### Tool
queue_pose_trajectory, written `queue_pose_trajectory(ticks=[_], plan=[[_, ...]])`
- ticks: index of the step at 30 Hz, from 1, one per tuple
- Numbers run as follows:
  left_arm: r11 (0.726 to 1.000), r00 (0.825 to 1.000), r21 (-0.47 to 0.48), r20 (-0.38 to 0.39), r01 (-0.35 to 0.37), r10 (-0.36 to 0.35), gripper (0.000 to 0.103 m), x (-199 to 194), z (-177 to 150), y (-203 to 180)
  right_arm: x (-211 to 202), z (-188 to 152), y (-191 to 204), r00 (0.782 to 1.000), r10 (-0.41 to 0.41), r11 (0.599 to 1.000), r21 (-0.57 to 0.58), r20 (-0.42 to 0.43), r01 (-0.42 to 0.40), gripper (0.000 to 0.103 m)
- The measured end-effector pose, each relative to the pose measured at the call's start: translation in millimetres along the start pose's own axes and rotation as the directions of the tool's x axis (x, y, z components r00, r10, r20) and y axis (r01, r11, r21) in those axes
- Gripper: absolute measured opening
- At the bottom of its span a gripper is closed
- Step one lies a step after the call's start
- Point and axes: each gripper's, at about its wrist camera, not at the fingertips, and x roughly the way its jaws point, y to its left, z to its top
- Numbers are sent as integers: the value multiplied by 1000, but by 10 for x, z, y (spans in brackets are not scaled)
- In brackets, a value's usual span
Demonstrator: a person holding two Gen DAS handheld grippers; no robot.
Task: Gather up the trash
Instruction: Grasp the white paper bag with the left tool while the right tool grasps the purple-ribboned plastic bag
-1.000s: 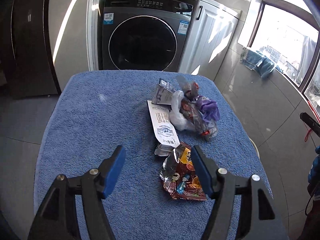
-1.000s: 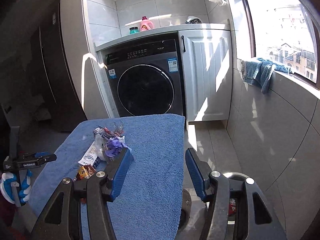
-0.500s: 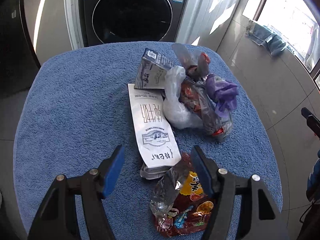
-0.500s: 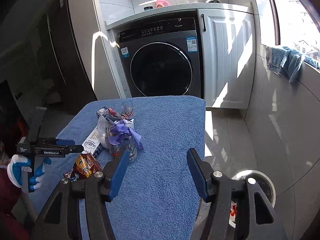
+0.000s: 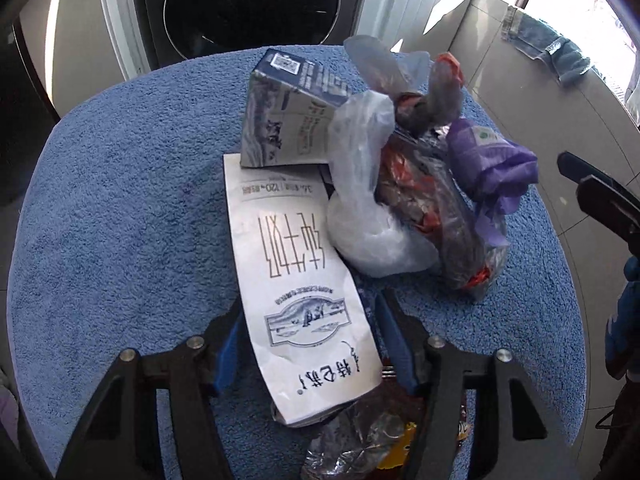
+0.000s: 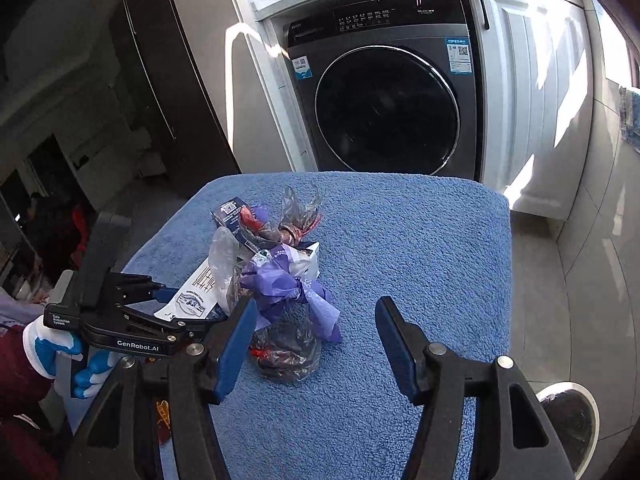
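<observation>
A pile of trash lies on a blue towel-covered table (image 5: 112,216). A flat white paper bag (image 5: 296,280) lies between the open fingers of my left gripper (image 5: 310,340), its near end above the jaws' level. Behind it stand a blue-and-white carton (image 5: 284,120), a knotted clear plastic bag (image 5: 360,216), a dark bag of red scraps (image 5: 432,208) and a purple wrapper (image 5: 492,164). A crumpled foil snack packet (image 5: 368,440) lies under the left gripper. My right gripper (image 6: 316,344) is open and empty, just right of the purple wrapper (image 6: 288,284).
A dark front-loading washing machine (image 6: 384,108) and a white cabinet (image 6: 532,92) stand beyond the table. A round bin (image 6: 572,420) sits on the tiled floor at the right. A blue cloth (image 5: 548,44) lies on the window ledge.
My left gripper has moved forward and down over the pile, so its open fingers now straddle the white paper bag. My right gripper has moved closer to the purple wrapper.
</observation>
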Motion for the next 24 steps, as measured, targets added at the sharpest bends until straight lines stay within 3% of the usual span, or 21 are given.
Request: queue_pose_trajectory(ticks=[4,15,18,24], plan=[[1000,1000,-15,11,12,-12,46,-6,32,77,237,56,88,999,36,999,-31,-29,-37,60],[994,997,-103,72,41,-33,42,-196,-162,513,588,63,64,992,77,997,-19,-101,-79,60],[991,996,-124,87,44,-33,42,-269,-228,607,589,53,74,991,83,996,-20,-104,-86,50],[986,993,-161,115,50,-32,42,-397,-363,648,553,18,176,992,49,997,-58,-118,-56,42]])
